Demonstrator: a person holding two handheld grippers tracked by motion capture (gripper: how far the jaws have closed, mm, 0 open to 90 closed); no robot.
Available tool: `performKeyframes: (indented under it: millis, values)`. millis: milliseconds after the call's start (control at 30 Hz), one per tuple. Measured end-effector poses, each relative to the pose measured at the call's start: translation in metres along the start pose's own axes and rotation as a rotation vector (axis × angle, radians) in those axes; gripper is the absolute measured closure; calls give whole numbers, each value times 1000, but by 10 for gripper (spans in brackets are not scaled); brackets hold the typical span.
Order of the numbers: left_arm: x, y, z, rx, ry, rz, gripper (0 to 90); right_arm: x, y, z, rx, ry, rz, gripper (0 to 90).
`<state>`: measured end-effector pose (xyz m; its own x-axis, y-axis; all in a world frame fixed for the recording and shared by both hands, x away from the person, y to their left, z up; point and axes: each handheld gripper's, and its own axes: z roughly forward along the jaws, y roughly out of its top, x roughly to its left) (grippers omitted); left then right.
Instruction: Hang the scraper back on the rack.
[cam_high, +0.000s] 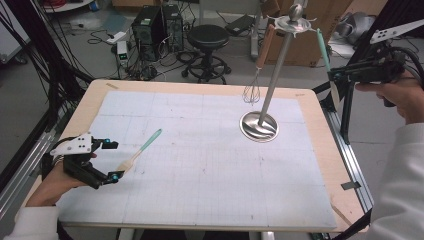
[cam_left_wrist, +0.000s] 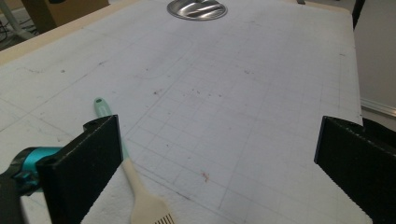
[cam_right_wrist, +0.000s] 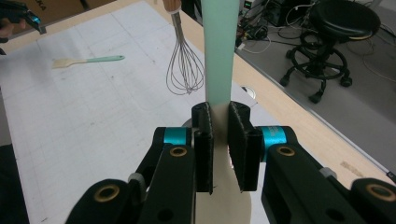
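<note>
The left claw (cam_high: 112, 161) rests low at the near left of the desk (cam_high: 200, 87), its jaws spread wide and gripping nothing, with a mint-handled brush (cam_high: 141, 150) lying just beside them. The right claw (cam_high: 334, 82) is raised past the desk's right edge, pinching a mint-handled spatula (cam_right_wrist: 218, 51), apparently near the stand (cam_high: 272, 75) where a whisk (cam_high: 252, 90) hangs.

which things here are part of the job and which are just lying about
Part of the job:
- spatula with mint handle, clamped in the right tool
- utensil stand with its round base
- whisk hanging from the stand
- pastry brush on the mat by the open left tool

Lying about:
- black stool
- computer towers
- cardboard boxes
</note>
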<state>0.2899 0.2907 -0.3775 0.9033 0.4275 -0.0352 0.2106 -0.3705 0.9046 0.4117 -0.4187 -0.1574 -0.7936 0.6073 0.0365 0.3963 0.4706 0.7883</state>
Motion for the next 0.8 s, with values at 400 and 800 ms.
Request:
performKeyframes:
  millis: [400, 800]
  values:
    - [0, 0, 0, -4, 1, -6, 17, -2, 6, 21, -1, 18, -1, 805]
    - [1, 0, 0, -5, 0, -4, 17, -1, 11, 40, -1, 29, 9, 802]
